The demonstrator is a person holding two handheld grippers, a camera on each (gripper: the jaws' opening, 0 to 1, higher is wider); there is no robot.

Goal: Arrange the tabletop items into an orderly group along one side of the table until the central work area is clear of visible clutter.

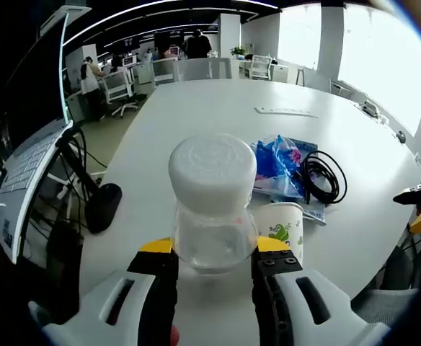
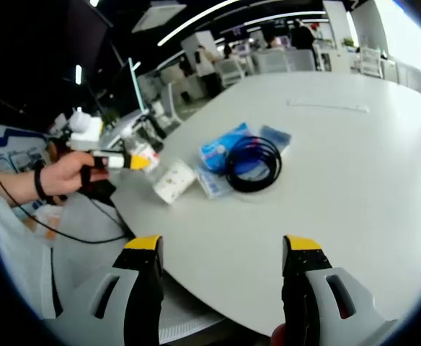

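Your white worktop (image 1: pixel 218 108) stretches wide, and the task's things sit bunched near the edge closest to you, so take the black cable coil (image 1: pixel 322 176) as your landmark. Touching the coil, partly beneath it, lie the blue printed packets (image 1: pixel 279 162), and in the right gripper view the same coil (image 2: pixel 252 163) rests on top of those packets (image 2: pixel 225 148), with bare worktop (image 2: pixel 355 173) beyond it. Just beside the coil, on the side nearer the worktop edge, stands the paper cup (image 1: pixel 282 229) with a green print; in the right gripper view that cup (image 2: pixel 173 180) looks tipped, though you cannot be sure given how the view rolls. Well apart from the coil, farther across the worktop, lies a thin pale strip (image 1: pixel 286 112). Nearer you than the coil, your left gripper (image 1: pixel 212 267) is clamped on a clear jar (image 1: pixel 214 234) with a white lid (image 1: pixel 212 171), its yellow-tipped jaws pressing the jar's two sides. In the right gripper view you can see your hand (image 2: pixel 66 173) holding that gripper beside the cup. Your right gripper (image 2: pixel 223 252) hangs over the near edge of the worktop with its jaws spread wide and nothing between them.
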